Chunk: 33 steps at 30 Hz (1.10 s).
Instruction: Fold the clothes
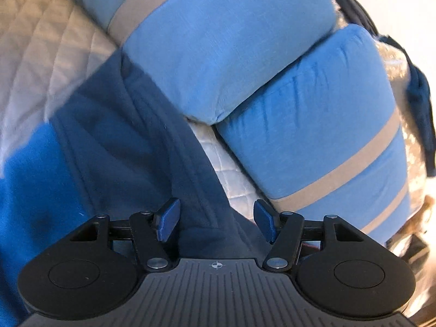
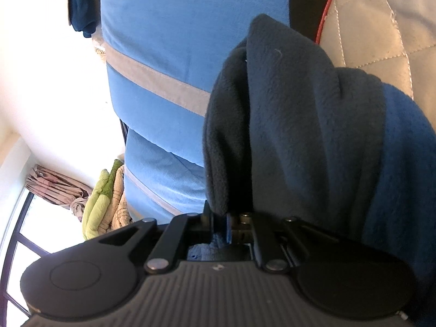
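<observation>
A navy fleece garment (image 1: 130,147) with a brighter blue part (image 1: 32,190) lies on a white quilted bedspread (image 1: 41,54). My left gripper (image 1: 217,219) hovers low over it, open. A band of the fleece runs between its blue pads (image 1: 169,219), and they do not press on it. In the right wrist view my right gripper (image 2: 227,224) is shut on a bunched fold of the same navy fleece (image 2: 299,122). The cloth rises in front of the camera and drapes over the gripper's right side, hiding the fingertips.
Two light blue pillows (image 1: 223,54) (image 1: 321,125) with beige stripes lie just beyond the garment; one also shows as the pillow (image 2: 177,27). Green and beige cloths (image 2: 98,207) are piled low at the left by a dark window frame (image 2: 16,231). A dark cloth (image 2: 81,5) hangs at the top left.
</observation>
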Available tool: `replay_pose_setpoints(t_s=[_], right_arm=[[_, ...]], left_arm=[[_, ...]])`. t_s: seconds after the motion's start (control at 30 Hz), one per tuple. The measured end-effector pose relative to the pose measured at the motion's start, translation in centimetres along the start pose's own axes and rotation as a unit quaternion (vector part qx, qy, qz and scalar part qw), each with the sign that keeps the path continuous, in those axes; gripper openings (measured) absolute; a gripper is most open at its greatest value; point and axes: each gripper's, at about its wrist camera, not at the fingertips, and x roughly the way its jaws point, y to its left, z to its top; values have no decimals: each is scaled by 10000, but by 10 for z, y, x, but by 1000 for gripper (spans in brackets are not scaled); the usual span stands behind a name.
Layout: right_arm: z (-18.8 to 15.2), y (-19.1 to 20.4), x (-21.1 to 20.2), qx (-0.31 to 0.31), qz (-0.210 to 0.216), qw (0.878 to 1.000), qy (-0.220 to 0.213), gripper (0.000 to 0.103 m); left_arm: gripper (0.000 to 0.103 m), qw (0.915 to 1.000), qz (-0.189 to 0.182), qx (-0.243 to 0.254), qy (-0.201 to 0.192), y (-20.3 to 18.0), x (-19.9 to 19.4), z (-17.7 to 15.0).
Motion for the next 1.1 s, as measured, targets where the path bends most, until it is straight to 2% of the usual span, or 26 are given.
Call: replay_pose_setpoints(t_s=[0.03,0.13,0.3,0.37,0.53,0.73,0.77,0.8,0.87,0.9,0.93,0.97,1.0,1.03,1.1], right_arm=[[0,0,0,-5,5,10000,3,11],[0,-1,-1,-3,24,10000,13,12],[0,-2,-1,-24,28,10000,27,12],[0,-2,-1,-28,29,10000,31,12],[1,-3,-2,-27,38,10000,36,13],[0,-2,-2,-30,9,10000,28,14],[0,-2,-2,-30,3,10000,34,17],[0,-1,-2,-12,1,10000,50,33],[3,0,-2,106,28,9999,110,44],[3,2,-3,139,20,9998,146,54],[1,10,-5,70,-74,9997,205,61],[-1,19,-7,1,-167,9995,264,72],[-3,27,-10,-68,-261,9991,323,78],[-5,35,-12,-137,-354,9985,382,80],[-10,51,-16,-294,-549,9968,493,83]], left_arm=[[57,10000,13,-52,10,1,2,0],[44,9997,53,-251,28,8,7,0],[23,9962,-280,-818,127,28,11,0],[15,9955,-368,-873,82,30,7,-1],[11,9976,-273,-641,-57,25,-7,-8],[10,9989,-32,-474,-22,33,-14,-8],[10,9989,24,-475,28,35,-11,-5],[10,9987,68,-504,85,39,-7,-4],[11,9978,19,-648,138,46,-5,-3],[12,9973,-30,-723,158,49,-4,-2],[16,9968,-71,-770,179,50,-4,-1],[19,9970,-96,-746,198,49,-5,0],[25,9972,-124,-706,217,48,-6,1],[33,9976,-161,-625,238,46,-7,2],[38,9983,-212,-468,277,44,-9,2]])
